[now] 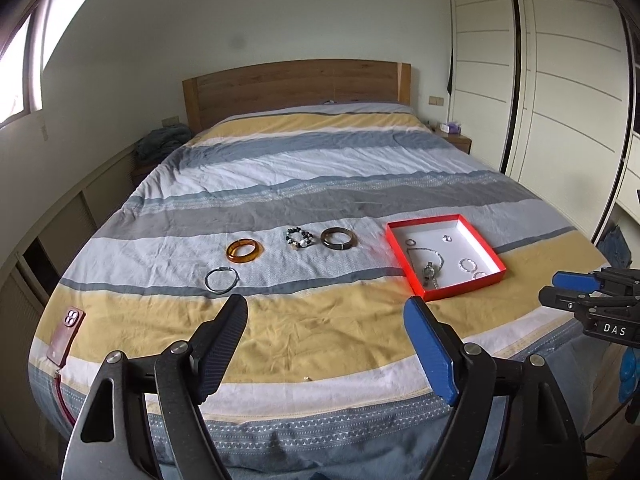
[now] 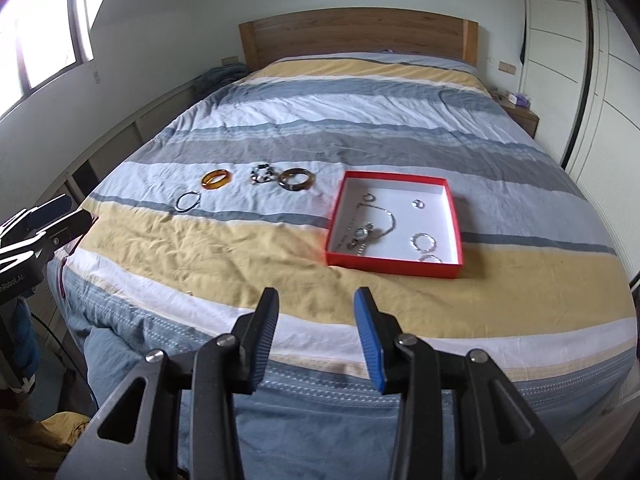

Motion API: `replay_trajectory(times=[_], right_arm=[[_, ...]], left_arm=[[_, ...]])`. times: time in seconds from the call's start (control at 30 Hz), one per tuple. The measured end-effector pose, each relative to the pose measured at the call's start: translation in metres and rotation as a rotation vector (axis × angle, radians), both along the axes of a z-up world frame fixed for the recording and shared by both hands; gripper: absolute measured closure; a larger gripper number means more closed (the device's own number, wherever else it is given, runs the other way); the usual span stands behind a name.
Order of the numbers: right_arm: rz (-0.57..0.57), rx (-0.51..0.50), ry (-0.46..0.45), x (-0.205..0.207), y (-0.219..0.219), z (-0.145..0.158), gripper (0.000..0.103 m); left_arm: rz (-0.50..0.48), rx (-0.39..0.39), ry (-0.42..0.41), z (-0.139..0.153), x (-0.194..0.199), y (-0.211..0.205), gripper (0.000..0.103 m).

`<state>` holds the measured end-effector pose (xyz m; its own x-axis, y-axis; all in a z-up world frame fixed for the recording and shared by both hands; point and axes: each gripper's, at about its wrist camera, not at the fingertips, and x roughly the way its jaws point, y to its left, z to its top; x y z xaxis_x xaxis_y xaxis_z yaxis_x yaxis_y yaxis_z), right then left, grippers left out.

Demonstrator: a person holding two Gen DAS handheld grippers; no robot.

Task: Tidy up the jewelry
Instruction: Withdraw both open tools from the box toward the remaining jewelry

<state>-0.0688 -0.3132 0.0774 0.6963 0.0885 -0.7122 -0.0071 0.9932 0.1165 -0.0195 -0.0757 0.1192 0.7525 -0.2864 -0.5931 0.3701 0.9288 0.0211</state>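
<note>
On the striped bedspread lie an amber bangle (image 1: 244, 250) (image 2: 216, 179), a beaded bracelet (image 1: 299, 237) (image 2: 261, 173), a dark brown bangle (image 1: 338, 238) (image 2: 296, 179) and a thin wire bracelet (image 1: 221, 280) (image 2: 187, 201). A red box (image 1: 414, 276) (image 2: 454, 216) with a white inside holds a watch (image 1: 430, 272) (image 2: 362, 235), a chain and several small rings. My left gripper (image 1: 326, 312) is open and empty above the near part of the bed. My right gripper (image 2: 316, 304) is open and empty, hovering in front of the box.
A red phone (image 1: 66, 334) lies at the bed's left edge. A wooden headboard (image 1: 296, 88) stands at the far end, with nightstands on both sides. White wardrobe doors (image 1: 560, 100) line the right wall. The right gripper shows at the left wrist view's right edge (image 1: 588, 300).
</note>
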Motion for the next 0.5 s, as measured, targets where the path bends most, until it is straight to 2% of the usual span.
replay_trajectory(times=[0.27,0.5], right_arm=[[0.064,-0.023,0.009,0.004,0.022,0.002,0.065],[0.108,-0.015,0.039,0.023,0.028,-0.012,0.065]], left_arm=[[0.030,-0.030,0.009,-0.003,-0.002,0.018,0.023],[0.083,-0.011,0.079,-0.027,0.021,0.027,0.023]])
